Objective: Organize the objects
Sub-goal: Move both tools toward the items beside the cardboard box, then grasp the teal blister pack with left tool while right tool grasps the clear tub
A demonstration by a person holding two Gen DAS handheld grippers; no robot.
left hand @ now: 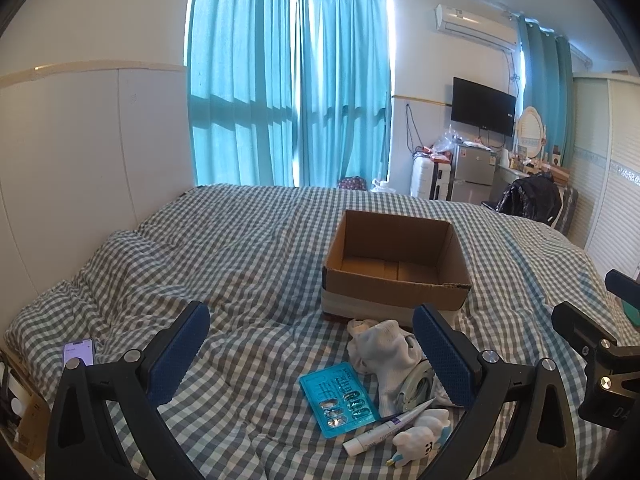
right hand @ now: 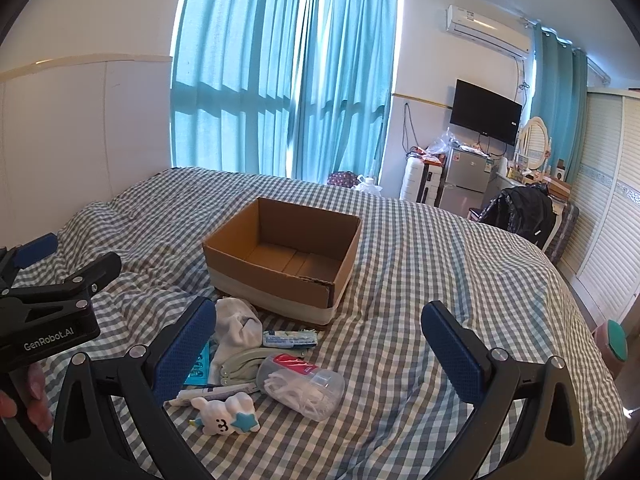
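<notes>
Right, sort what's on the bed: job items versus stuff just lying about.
Job: open brown cardboard box, white sock, teal blister card, clear plastic floss-pick jar, white plush toy, white tube.
Lying about: smartphone, black jacket.

Box [right hand: 280, 256] top open, nothing above it. Clutter pile [right hand: 256, 364] crowds its near wall; bed [right hand: 440, 272] right of the pile is bare checked cover.

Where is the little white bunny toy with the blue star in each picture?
Left wrist view: the bunny toy lies at the bottom right, beside the tube, just inside the right finger of the left gripper.
Right wrist view: it lies at the bottom left, near the left finger of the right gripper.
Shared landmark: the cardboard box behind the pile.
</notes>
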